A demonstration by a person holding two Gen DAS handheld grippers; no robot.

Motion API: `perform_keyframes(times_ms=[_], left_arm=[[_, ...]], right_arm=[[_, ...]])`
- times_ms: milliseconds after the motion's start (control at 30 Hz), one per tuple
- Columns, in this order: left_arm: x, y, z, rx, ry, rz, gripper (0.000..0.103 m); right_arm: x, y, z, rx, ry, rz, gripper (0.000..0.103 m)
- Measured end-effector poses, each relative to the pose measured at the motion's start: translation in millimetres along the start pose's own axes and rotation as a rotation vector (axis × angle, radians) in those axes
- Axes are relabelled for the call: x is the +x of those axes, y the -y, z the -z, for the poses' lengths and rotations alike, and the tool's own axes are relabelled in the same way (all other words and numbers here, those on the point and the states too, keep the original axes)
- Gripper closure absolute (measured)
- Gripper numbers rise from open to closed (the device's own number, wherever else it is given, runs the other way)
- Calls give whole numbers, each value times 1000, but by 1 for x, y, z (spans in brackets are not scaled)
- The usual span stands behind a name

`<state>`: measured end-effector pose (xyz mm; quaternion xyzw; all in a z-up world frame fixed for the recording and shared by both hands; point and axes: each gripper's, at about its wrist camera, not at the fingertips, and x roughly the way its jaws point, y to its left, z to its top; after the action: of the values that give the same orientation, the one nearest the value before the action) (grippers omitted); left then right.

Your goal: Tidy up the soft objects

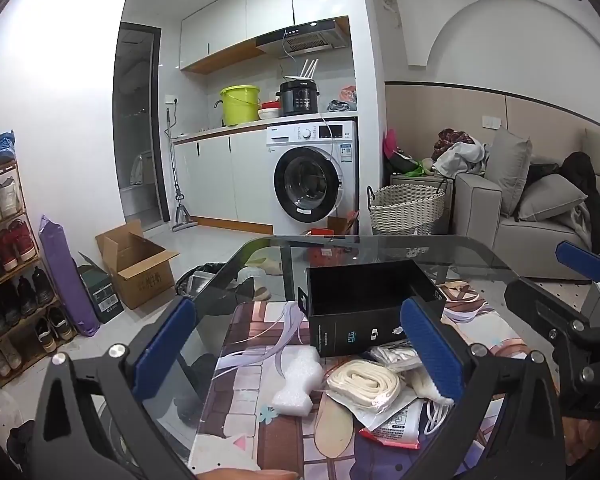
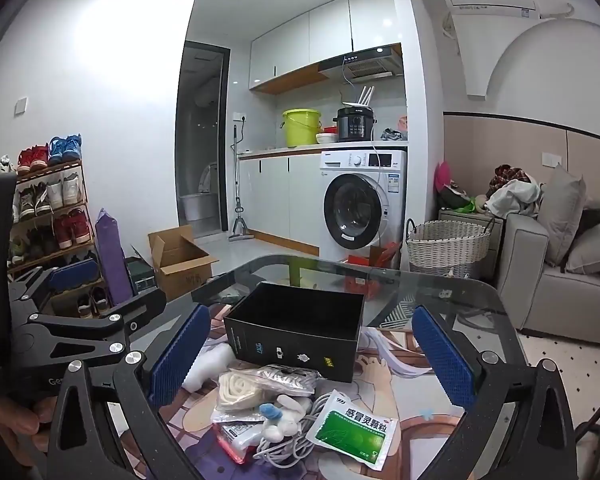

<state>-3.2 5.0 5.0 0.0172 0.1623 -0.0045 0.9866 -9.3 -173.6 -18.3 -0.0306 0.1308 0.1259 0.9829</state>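
Left gripper (image 1: 298,354) fingers (image 1: 430,350) spread wide, gripping nothing, hovering above the clutter on the glass counter (image 1: 380,246). Right gripper (image 2: 312,360) fingers (image 2: 446,360) likewise wide apart and empty, poised over the same pile.

Between the left fingers: white foam piece (image 1: 298,380) lying on the printed mat (image 1: 256,332), just beside a bagged coil of cream strap (image 1: 364,384). Under the right fingers: small white plush with a blue bit (image 2: 282,416), touching a white cable (image 2: 296,440); green-and-white sachet (image 2: 354,428) just to its right, red-edged packet (image 2: 236,438) to its left, bagged grey-white cord (image 2: 286,378) behind.

Beyond the pile: open black box (image 2: 300,332), upright, nothing visible inside, standing on the mat. Farther off: washing machine (image 1: 314,182), wicker basket (image 1: 406,208), cardboard box (image 1: 136,264) on the floor, shoe rack (image 1: 8,264) at left, grey sofa (image 2: 560,280) at right.
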Motion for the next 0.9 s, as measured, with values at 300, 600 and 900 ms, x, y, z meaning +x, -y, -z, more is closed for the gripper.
perform_keyframes(times_ms=[300, 600, 900], left_arm=[[-1, -1, -1, -2, 0, 1, 0], [-1, -2, -1, 0, 0, -3, 0], [-1, 1, 0, 6, 2, -19, 0]], right_arm=[[-10, 10, 0, 34, 26, -20, 0], [-12, 10, -1, 32, 26, -20, 0], [-10, 11, 1, 35, 17, -19, 0]])
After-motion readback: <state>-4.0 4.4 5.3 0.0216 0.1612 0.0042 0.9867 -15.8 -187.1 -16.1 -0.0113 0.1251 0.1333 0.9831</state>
